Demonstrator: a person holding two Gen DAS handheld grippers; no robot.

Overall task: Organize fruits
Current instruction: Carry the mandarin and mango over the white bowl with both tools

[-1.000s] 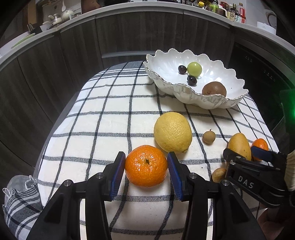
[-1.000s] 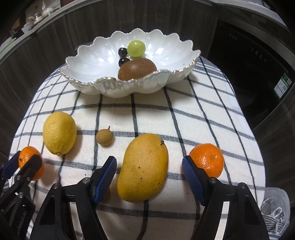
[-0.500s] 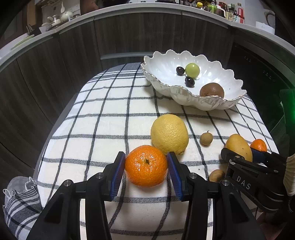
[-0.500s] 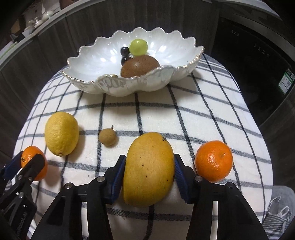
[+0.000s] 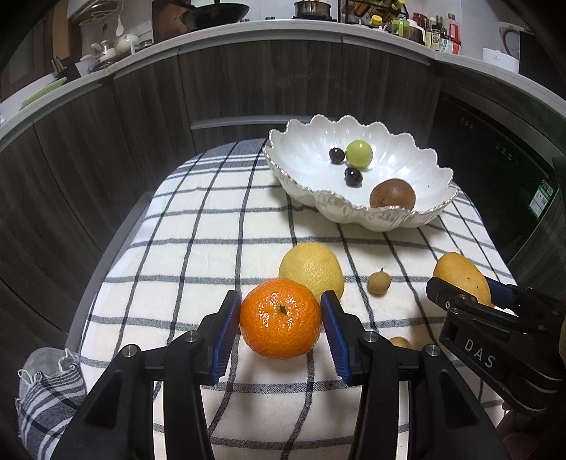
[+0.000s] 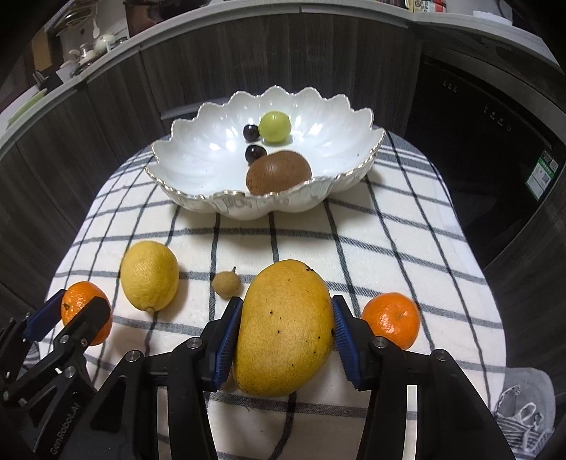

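Blue-padded fingers (image 6: 230,339) of the right gripper (image 6: 283,336) press on both flanks of the mango (image 6: 284,327), clamped tight on it; its lower end hangs in front of the checked cloth (image 6: 389,230). Just right of the mango lies an orange (image 6: 391,318) on the cloth, and a small brown longan (image 6: 226,284) sits just beyond the left finger. Another small brown fruit peeks out beneath that finger, mostly hidden.

Over in the left wrist view, the left gripper (image 5: 281,320) has its pads against the sides of a second orange (image 5: 281,317), stem upward, gripping it. Whether that orange rests on the cloth or is clear of it cannot be told. Behind it, close, lies the lemon (image 5: 311,270), with the longan to its right and the right gripper with the mango further right.

At the far end of the cloth stands the white scalloped bowl (image 6: 198,162). In it are a kiwi (image 6: 278,171) near the front rim, two dark grapes (image 6: 255,153) and a green grape (image 6: 275,126) touching one of them.

A bunched checked towel (image 5: 49,392) hangs off the near left corner. Dark wood cabinets (image 5: 247,81) curve behind, with a counter (image 5: 406,28) of bottles and pots on top.
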